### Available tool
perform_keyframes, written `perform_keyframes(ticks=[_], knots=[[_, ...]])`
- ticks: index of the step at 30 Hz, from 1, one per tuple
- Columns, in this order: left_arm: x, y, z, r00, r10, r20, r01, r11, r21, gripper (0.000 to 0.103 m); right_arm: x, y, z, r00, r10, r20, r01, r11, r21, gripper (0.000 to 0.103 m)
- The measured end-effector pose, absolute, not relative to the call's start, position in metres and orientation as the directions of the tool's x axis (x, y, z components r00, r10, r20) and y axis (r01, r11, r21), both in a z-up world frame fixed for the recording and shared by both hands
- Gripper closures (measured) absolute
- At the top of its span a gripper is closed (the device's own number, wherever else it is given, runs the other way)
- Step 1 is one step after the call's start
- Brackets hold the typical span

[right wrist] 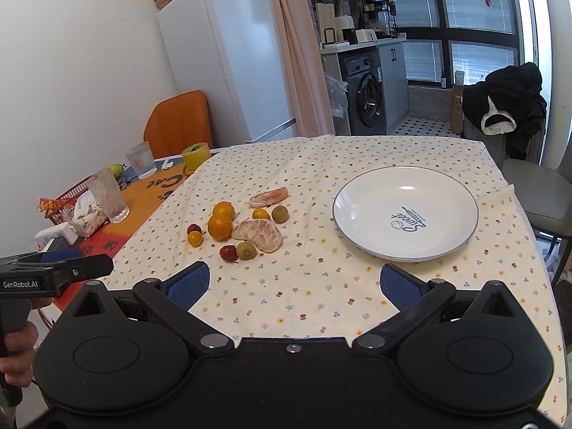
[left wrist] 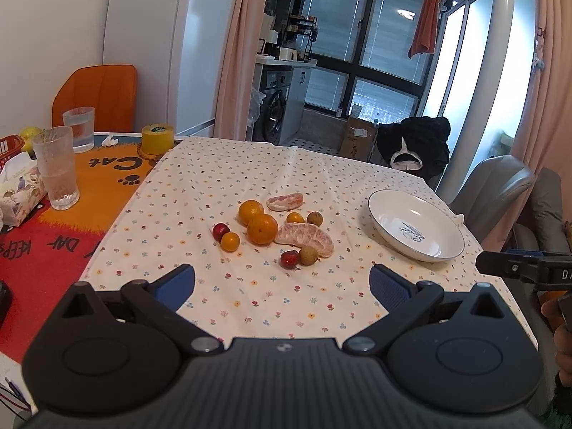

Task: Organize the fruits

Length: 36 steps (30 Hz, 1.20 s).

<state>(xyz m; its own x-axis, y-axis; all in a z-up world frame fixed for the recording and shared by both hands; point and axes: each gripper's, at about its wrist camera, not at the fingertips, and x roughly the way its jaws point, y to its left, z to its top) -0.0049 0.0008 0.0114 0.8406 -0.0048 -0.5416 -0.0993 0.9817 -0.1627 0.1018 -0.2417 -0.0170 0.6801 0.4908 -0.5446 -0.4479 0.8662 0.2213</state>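
Cream tablecloth (right wrist: 321,286), small multicolour flower print. White plate (right wrist: 357,193), thin blue-grey rim, dark lettering. Oranges (right wrist: 220,227) bright orange. Tongs (left wrist: 282,286) black, blue pads (left wrist: 177,284). Orange-red mat (left wrist: 89,186), black lettering.

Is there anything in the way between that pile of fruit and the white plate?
Nothing visible. The fruit lies in a cluster on the flowered cloth, and the plate sits empty beside it with only bare cloth between. Both the left gripper and right gripper hang open short of the fruit, with clear cloth ahead.

Bare cloth (right wrist: 304,286) lies open between the fruit cluster (right wrist: 243,228) and the plate (right wrist: 357,243).
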Motion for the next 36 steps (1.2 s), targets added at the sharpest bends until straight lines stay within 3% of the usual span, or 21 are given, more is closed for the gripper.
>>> perform_keyframes(ticks=[36], knots=[[-0.0067, -0.0031, 0.0134, 0.840, -0.016, -0.542, -0.086, 0.983, -0.161, 0.000, 0.1039, -0.2443, -0.0172, 0.681, 0.481, -0.553, -0.436, 0.872, 0.221, 0.000]])
